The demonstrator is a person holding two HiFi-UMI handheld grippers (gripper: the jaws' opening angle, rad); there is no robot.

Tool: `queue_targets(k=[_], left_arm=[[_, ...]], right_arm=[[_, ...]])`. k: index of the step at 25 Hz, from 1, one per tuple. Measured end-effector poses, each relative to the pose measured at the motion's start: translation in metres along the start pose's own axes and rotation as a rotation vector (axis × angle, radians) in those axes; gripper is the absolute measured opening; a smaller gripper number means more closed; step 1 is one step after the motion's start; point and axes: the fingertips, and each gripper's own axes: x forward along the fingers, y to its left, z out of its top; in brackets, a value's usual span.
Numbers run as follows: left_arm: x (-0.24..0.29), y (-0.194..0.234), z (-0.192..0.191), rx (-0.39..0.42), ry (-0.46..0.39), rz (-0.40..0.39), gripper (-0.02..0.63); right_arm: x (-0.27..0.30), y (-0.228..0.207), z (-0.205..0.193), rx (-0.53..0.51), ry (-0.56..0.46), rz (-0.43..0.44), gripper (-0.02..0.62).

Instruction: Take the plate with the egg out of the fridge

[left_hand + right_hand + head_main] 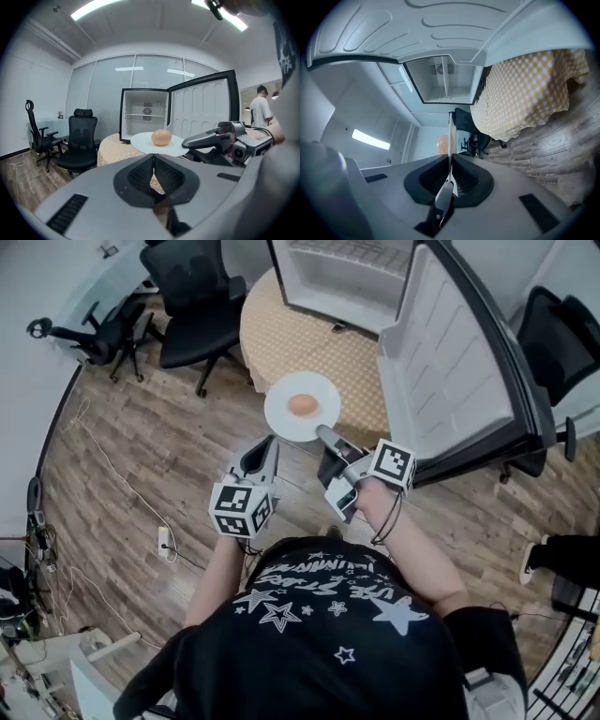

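A white plate [281, 414] with a brown egg [301, 405] on it is held level in the air, outside the fridge and over the near edge of the round table. My right gripper [323, 434] is shut on the plate's near rim. In the right gripper view the plate [450, 133] shows edge-on between the pads, with the egg [442, 143] behind it. My left gripper [269, 448] is shut and empty, just left of the plate and below it. From the left gripper view the plate [140, 140] and egg [161, 137] float ahead of the left gripper [153, 157].
The small fridge [347, 273] stands open on the table [281, 334] with the checked cloth, its door [450, 362] swung out to my right. Black office chairs [192, 306] stand to the left on the wood floor. A person [260, 110] stands far off at the right.
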Motion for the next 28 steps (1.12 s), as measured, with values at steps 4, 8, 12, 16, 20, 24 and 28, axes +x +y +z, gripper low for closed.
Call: queue_targets(k=[4, 8, 12, 16, 20, 24, 28], left_arm=[[-0.013, 0.003, -0.003, -0.009, -0.006, 0.003, 0.009], [-0.033, 0.008, -0.004, -0.018, -0.01, -0.005, 0.009], [-0.085, 0.0, -0.012, -0.008, -0.039, -0.025, 0.009], [-0.122, -0.009, -0.018, 0.004, -0.065, -0.045, 0.009], [-0.153, -0.017, -0.027, 0.004, -0.078, -0.062, 0.009], [-0.169, -0.021, -0.032, 0.001, -0.074, -0.078, 0.009], [-0.175, -0.02, -0.037, -0.014, -0.062, -0.092, 0.009]], right_arm=[[-0.003, 0.006, -0.006, -0.003, -0.018, 0.002, 0.038], [-0.012, 0.01, -0.015, 0.003, -0.064, 0.001, 0.038], [-0.045, 0.021, -0.057, -0.02, -0.11, 0.006, 0.038], [-0.071, 0.021, -0.089, -0.043, -0.144, -0.006, 0.038], [-0.092, 0.023, -0.119, -0.046, -0.168, -0.016, 0.038], [-0.105, 0.023, -0.137, -0.029, -0.187, -0.041, 0.038], [-0.113, 0.025, -0.144, -0.022, -0.21, -0.057, 0.038]])
